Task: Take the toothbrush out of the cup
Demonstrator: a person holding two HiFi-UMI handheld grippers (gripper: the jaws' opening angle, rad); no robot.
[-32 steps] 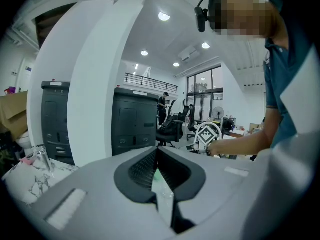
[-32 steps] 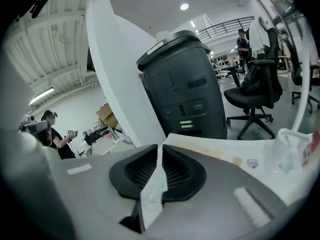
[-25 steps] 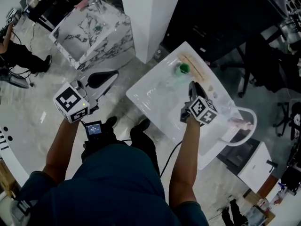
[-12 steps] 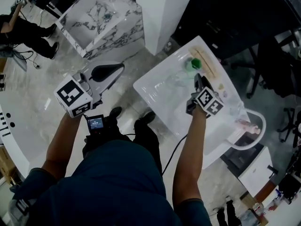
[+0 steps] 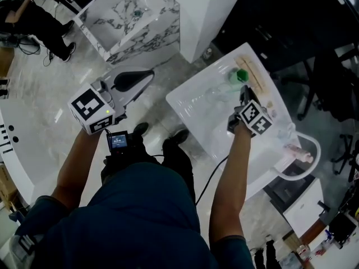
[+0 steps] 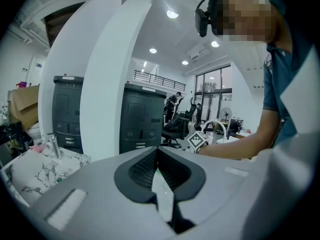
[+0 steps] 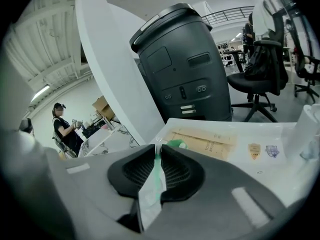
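Closing on the green toothbrush (image 7: 157, 167), the right gripper (image 5: 244, 92) hangs over the far corner of the white basin top (image 5: 193, 108), its jaws drawing in with the handle running up between the pads. The brush's green end shows just past the jaw tips, close to a flat cardboard pack (image 7: 207, 141) lying along the back edge. No view makes out the cup. A broad stretch of white surface lies between the gripper and the near edge. The left gripper (image 5: 145, 76) is held well apart, off the basin's left edge over the pale floor (image 5: 50, 111) (jaws pressed together on nothing), with a marble-topped table (image 5: 140, 21) beyond it.
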